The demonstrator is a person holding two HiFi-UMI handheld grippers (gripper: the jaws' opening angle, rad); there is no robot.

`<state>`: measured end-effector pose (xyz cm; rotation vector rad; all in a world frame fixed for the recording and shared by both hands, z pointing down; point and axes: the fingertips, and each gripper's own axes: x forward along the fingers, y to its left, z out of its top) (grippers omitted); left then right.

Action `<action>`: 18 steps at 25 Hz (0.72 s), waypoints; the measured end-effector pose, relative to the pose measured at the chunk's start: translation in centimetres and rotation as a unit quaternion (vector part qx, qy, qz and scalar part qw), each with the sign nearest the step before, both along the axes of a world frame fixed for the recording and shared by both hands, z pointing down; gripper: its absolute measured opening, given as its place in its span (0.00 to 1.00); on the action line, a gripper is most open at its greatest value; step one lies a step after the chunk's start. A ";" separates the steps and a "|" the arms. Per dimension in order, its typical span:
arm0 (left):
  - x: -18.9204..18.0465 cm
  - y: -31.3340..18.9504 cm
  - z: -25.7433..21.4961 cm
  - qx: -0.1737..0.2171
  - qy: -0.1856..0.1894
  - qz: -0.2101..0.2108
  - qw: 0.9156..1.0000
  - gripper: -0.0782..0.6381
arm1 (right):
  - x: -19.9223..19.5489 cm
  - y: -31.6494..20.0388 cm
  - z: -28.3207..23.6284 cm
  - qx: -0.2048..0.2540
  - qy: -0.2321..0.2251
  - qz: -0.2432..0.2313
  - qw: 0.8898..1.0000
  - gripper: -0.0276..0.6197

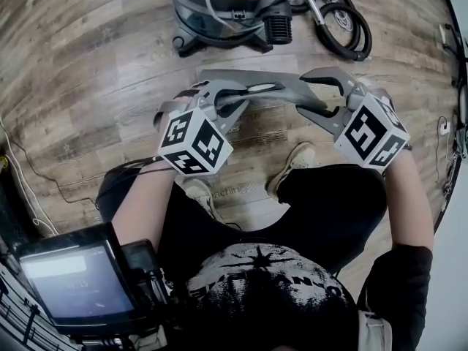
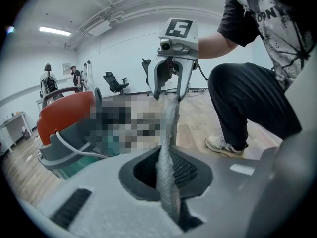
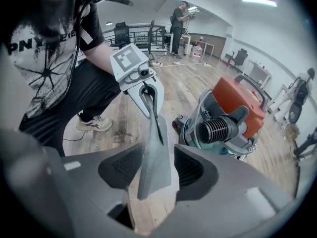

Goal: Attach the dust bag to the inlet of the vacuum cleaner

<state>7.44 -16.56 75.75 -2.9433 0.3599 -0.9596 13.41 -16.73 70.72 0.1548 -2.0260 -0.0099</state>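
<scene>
A flat grey dust bag [image 1: 252, 79] hangs between my two grippers over the wooden floor. My left gripper [image 1: 245, 97] is shut on one end of it; in the left gripper view the bag [image 2: 168, 148] runs edge-on out of the closed left gripper [image 2: 171, 192]. My right gripper [image 1: 311, 93] is open around the other end. In the right gripper view the bag [image 3: 156, 157] sits between the spread pads [image 3: 190, 167] without touching them. The vacuum cleaner [image 1: 227, 13], orange-topped, stands beyond; its ribbed black inlet [image 3: 215, 130] faces the right gripper.
A black hose [image 1: 344, 28] coils on the floor right of the vacuum. The person's shoes [image 1: 292, 163] stand just below the grippers. A screen device [image 1: 73, 284] hangs at lower left. Cables run along the left edge. Office chairs and people are far behind.
</scene>
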 end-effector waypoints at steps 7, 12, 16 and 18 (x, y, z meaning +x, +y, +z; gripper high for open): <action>0.1 0.0 0.0 -0.012 0.000 -0.001 1.000 0.15 | -1.9 -0.4 3.2 0.081 0.076 -0.063 0.992 0.34; 0.1 0.3 0.6 -0.018 -0.008 0.001 1.000 0.15 | -1.9 -0.6 3.9 0.104 0.093 -0.074 0.987 0.12; 0.5 -0.4 0.6 -0.028 -0.003 0.000 1.000 0.15 | -1.7 -1.6 3.8 0.095 0.093 -0.064 0.989 0.10; 0.7 -0.4 0.5 -0.037 0.005 0.001 0.999 0.15 | -1.5 -1.7 3.7 0.086 0.098 -0.067 0.989 0.10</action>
